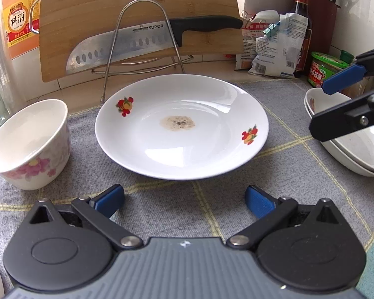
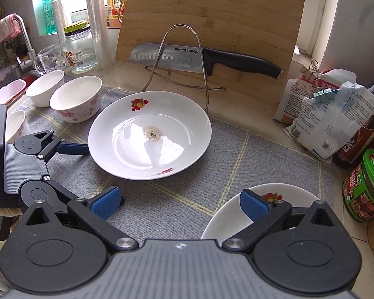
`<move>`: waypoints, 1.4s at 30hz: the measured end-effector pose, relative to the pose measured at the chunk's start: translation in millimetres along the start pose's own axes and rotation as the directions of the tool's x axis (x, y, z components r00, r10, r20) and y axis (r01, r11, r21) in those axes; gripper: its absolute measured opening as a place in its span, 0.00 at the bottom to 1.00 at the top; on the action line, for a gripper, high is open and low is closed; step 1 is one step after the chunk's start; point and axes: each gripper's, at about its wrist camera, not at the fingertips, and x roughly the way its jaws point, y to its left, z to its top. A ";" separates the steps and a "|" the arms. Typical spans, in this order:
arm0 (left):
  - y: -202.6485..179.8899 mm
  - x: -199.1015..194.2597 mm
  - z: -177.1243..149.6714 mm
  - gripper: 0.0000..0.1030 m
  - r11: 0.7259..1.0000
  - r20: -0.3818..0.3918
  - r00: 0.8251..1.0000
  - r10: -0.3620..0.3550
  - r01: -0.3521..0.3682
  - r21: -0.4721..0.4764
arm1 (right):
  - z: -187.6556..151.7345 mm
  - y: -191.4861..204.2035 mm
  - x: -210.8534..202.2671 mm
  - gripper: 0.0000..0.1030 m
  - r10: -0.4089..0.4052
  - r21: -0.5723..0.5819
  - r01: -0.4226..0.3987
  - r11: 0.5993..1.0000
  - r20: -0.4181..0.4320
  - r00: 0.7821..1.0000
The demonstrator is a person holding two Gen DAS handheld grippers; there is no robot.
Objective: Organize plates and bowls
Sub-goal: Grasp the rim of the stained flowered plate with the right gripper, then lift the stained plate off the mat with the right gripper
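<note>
A round white ceramic plate with red fruit decals (image 1: 182, 127) lies flat and face up in the middle of a grey checked cloth mat (image 1: 162, 206); being round, it has no long axis, and a brownish speckled stain sits at its centre. The left gripper (image 1: 184, 198) hovers just short of the plate's near rim, its blue-padded fingers (image 1: 109, 199) spread wide apart with nothing between them. The right gripper (image 2: 178, 200) is likewise spread wide and empty, poised above the mat with one pad over the rim of a stack of white shallow dishes with the same fruit print (image 1: 349, 149), which stands to the right of the plate, apart from it. To the plate's left stands an upright white bowl with pink flowers (image 1: 30, 144). Behind the plate a wire rack (image 1: 142, 37) holds a steel kitchen knife with black handle (image 1: 147, 42), blade pointing left, against a bamboo cutting board (image 1: 137, 7)
</note>
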 end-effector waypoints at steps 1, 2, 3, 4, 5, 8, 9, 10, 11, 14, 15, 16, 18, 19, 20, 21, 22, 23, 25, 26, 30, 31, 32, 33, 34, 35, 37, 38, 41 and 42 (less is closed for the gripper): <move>0.1 0.6 0.7 1.00 1.000 0.000 1.000 0.001 -0.001 -0.001 | 3.7 -0.9 3.0 1.00 0.007 0.000 -0.007 1.000 -0.003 1.000; 0.5 1.1 1.1 1.00 1.000 0.001 1.000 0.001 -0.001 -0.001 | 7.7 -1.9 6.7 1.00 0.014 -0.002 -0.014 1.000 -0.007 1.000; 0.8 1.6 1.5 1.00 1.000 0.002 1.000 0.000 0.000 -0.002 | 11.3 -2.3 10.1 1.00 0.017 -0.006 -0.017 1.000 -0.009 1.000; 0.8 1.9 1.6 1.00 1.000 0.004 1.000 0.001 -0.001 -0.003 | 16.9 -3.2 15.5 1.00 0.018 -0.014 -0.018 1.000 -0.013 1.000; 0.9 2.0 1.6 1.00 1.000 0.005 1.000 0.001 -0.001 -0.003 | 20.8 -3.7 19.5 1.00 0.017 -0.021 -0.018 1.000 -0.017 1.000; 0.8 2.3 1.6 1.00 1.000 0.009 1.000 0.004 -0.004 -0.007 | 35.5 -6.2 37.3 1.00 0.028 -0.042 -0.029 0.999 -0.042 0.999; 0.9 2.5 1.6 1.00 1.000 0.011 1.000 0.006 -0.005 -0.008 | 39.2 -6.5 42.2 1.00 0.031 -0.049 -0.033 0.998 -0.050 0.998; 0.8 2.7 1.8 1.00 1.000 0.011 1.000 0.007 -0.007 -0.010 | 42.7 -7.0 47.2 1.00 0.037 -0.057 -0.041 0.998 -0.056 0.998; 0.6 2.8 2.0 1.00 1.000 0.011 1.000 0.009 -0.009 -0.012 | 45.1 -7.1 51.3 1.00 0.043 -0.064 -0.047 0.997 -0.060 0.997; 0.9 3.4 2.3 1.00 1.000 0.013 1.000 0.013 -0.013 -0.016 | 51.2 -7.0 68.2 1.00 0.064 -0.074 -0.071 0.995 -0.091 0.994; 1.0 3.5 2.4 1.00 1.000 0.014 1.000 0.013 -0.013 -0.016 | 52.4 -7.0 74.6 1.00 0.077 -0.073 -0.085 0.994 -0.107 0.991; 1.6 4.5 3.1 1.00 1.000 0.014 1.000 0.013 -0.013 -0.016 | 53.9 -6.6 80.8 1.00 0.091 -0.071 -0.100 0.992 -0.121 0.988; 1.7 4.6 3.2 1.00 1.000 0.015 1.000 0.014 -0.014 -0.018 | 56.0 -7.2 91.5 1.00 0.118 -0.068 -0.129 0.989 -0.147 0.982; 1.7 4.7 3.4 1.00 1.000 0.016 1.000 0.015 -0.015 -0.019 | 57.1 -7.3 96.1 1.00 0.130 -0.067 -0.142 0.988 -0.157 0.979; 1.5 4.6 3.5 1.00 1.000 0.016 1.000 0.017 -0.017 -0.021 | 58.3 -7.4 100.4 1.00 0.144 -0.066 -0.157 0.985 -0.167 0.975; 1.4 4.7 3.6 1.00 1.000 0.017 1.000 0.018 -0.018 -0.022 | 59.8 -8.0 106.2 1.00 0.162 -0.062 -0.175 0.983 -0.179 0.970; 1.2 4.8 3.7 1.00 1.000 0.018 1.000 0.020 -0.020 -0.023 | 61.4 -9.0 110.7 1.00 0.174 -0.059 -0.188 0.980 -0.189 0.966; 1.2 4.9 3.8 1.00 0.999 0.019 1.000 0.022 -0.021 -0.025 | 62.7 -10.0 114.7 1.00 0.184 -0.055 -0.198 0.979 -0.197 0.963; 1.0 5.2 4.1 1.00 0.999 0.020 0.999 0.026 -0.026 -0.029 | 66.1 -14.2 123.6 1.00 0.213 -0.036 -0.225 0.974 -0.214 0.953; 0.6 5.1 3.9 1.00 0.999 0.021 0.999 0.029 -0.028 -0.032 | 67.6 -15.8 127.1 1.00 0.228 -0.026 -0.239 0.971 -0.220 0.948; 0.3 6.3 5.3 1.00 0.998 0.022 0.999 0.043 -0.042 -0.045 | 74.2 -21.0 137.7 1.00 0.277 0.003 -0.284 0.959 -0.228 0.933; 0.5 6.6 5.6 1.00 0.998 0.022 0.999 0.045 -0.044 -0.047 | 75.6 -21.6 139.0 1.00 0.284 0.004 -0.291 0.957 -0.222 0.933; 0.9 6.8 6.0 1.00 0.998 0.024 0.999 0.046 -0.045 -0.048 | 77.2 -21.8 140.3 1.00 0.291 0.004 -0.298 0.955 -0.221 0.931; 1.4 7.1 6.2 1.00 0.998 0.025 0.999 0.046 -0.044 -0.047 | 78.8 -22.0 141.7 1.00 0.298 0.002 -0.305 0.952 -0.221 0.929; 1.9 7.3 6.1 1.00 0.998 0.028 0.999 0.044 -0.043 -0.045 | 80.2 -22.0 143.1 1.00 0.303 0.001 -0.310 0.951 -0.220 0.927; 3.1 7.9 6.1 1.00 0.998 0.032 0.999 0.042 -0.040 -0.042 | 82.5 -22.1 145.6 1.00 0.308 -0.001 -0.316 0.949 -0.219 0.926; 4.4 8.1 6.2 1.00 0.999 0.034 0.999 0.035 -0.034 -0.035 | 85.9 -22.3 148.2 1.00 0.316 -0.008 -0.326 0.945 -0.218 0.923; 5.4 8.3 6.3 1.00 0.999 0.036 0.999 0.031 -0.030 -0.031 | 87.5 -22.1 149.7 1.00 0.318 -0.013 -0.329 0.944 -0.219 0.922; 8.5 10.1 7.7 1.00 1.000 0.041 0.999 0.019 -0.018 -0.018 | 92.7 -22.6 154.3 1.00 0.330 -0.024 -0.344 0.939 -0.221 0.918; 9.2 10.6 8.4 1.00 1.000 0.041 0.999 0.016 -0.016 -0.014 | 94.5 -22.2 155.9 1.00 0.333 -0.028 -0.348 0.937 -0.222 0.916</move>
